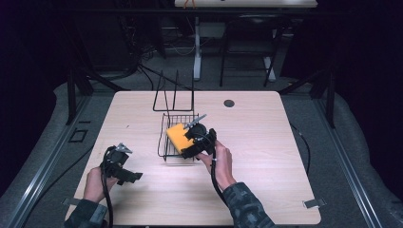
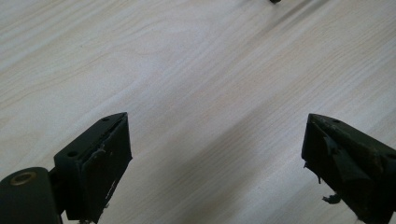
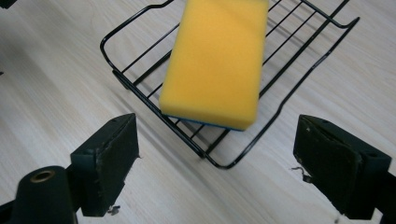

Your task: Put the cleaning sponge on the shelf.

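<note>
Right gripper (image 3: pixel 212 158) fingers stood parted, empty, just short of wire basket (image 3: pixel 299 70); yellow sponge (image 3: pixel 217 60) lay inside basket. Left gripper (image 2: pixel 215 158) fingers open over counter (image 2: pixel 187 70), well left of basket.

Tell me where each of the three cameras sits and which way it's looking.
High view: above the person's side, facing forward and down on the table; both hands and tools show.
Left gripper view: on the left tool, facing bare wood between open jaws.
Right gripper view: on the right tool, facing the yellow sponge in the wire basket.
Shared: high and right gripper views show sponge and basket.
</note>
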A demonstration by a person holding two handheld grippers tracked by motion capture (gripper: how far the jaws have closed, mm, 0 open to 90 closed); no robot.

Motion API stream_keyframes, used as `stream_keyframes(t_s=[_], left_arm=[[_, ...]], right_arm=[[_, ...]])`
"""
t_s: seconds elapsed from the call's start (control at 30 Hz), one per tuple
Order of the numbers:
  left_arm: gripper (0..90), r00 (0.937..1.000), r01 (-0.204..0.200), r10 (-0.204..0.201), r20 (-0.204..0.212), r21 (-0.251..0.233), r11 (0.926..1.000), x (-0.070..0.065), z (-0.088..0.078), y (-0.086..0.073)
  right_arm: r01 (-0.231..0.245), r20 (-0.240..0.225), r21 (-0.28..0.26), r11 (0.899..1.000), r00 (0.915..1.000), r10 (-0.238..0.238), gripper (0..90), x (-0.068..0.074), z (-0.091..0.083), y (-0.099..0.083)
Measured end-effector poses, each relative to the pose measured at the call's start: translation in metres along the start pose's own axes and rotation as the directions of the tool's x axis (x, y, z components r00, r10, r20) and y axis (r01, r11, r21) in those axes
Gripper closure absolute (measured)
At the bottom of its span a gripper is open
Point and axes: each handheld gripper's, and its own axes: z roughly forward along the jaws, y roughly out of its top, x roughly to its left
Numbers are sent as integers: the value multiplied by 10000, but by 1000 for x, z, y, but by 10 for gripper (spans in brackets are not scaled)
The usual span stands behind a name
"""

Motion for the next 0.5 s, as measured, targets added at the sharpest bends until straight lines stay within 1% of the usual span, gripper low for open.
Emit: stream_keyframes(t_s=[0.03,0.07,0.1,0.13,0.23,0.27,0.33,0.43,0.47,0.5], left_arm=[[85,10000,11,-11,-9,0,10000,0,0,0],[85,10000,22,-22,-11,52,10000,0,0,0],[85,10000,22,-22,-11,52,10000,0,0,0],[85,10000,29,-29,-1,40,10000,0,1,0],[85,10000,27,-27,0,37,10000,0,1,0],[85,10000,29,-29,-8,43,10000,0,1,0],[85,10000,29,-29,-26,37,10000,-1,1,0],[85,10000,-2,2,-41,61,10000,-1,1,0],[85,10000,-1,2,-46,62,10000,-1,1,0],[85,10000,8,-7,-34,52,10000,-1,1,0]], right_arm=[[0,0,0,10000,10000,0,136,0,0,0],[174,103,-43,9998,9998,-173,136,0,-6,-4],[174,103,-43,9998,9998,-173,136,0,-6,-4],[154,102,-18,9999,9998,-154,136,0,-12,-8],[191,144,-59,9998,9997,-190,136,-1,-17,-12],[285,217,-29,9996,9994,-285,136,-2,-22,-14],[264,205,-50,9996,9994,-263,136,-3,-29,-19],[281,323,-94,9996,9991,-278,136,-5,-38,-25],[270,431,-97,9996,9987,-266,137,-6,-45,-30],[270,431,-97,9996,9987,-266,137,-6,-45,-30]])
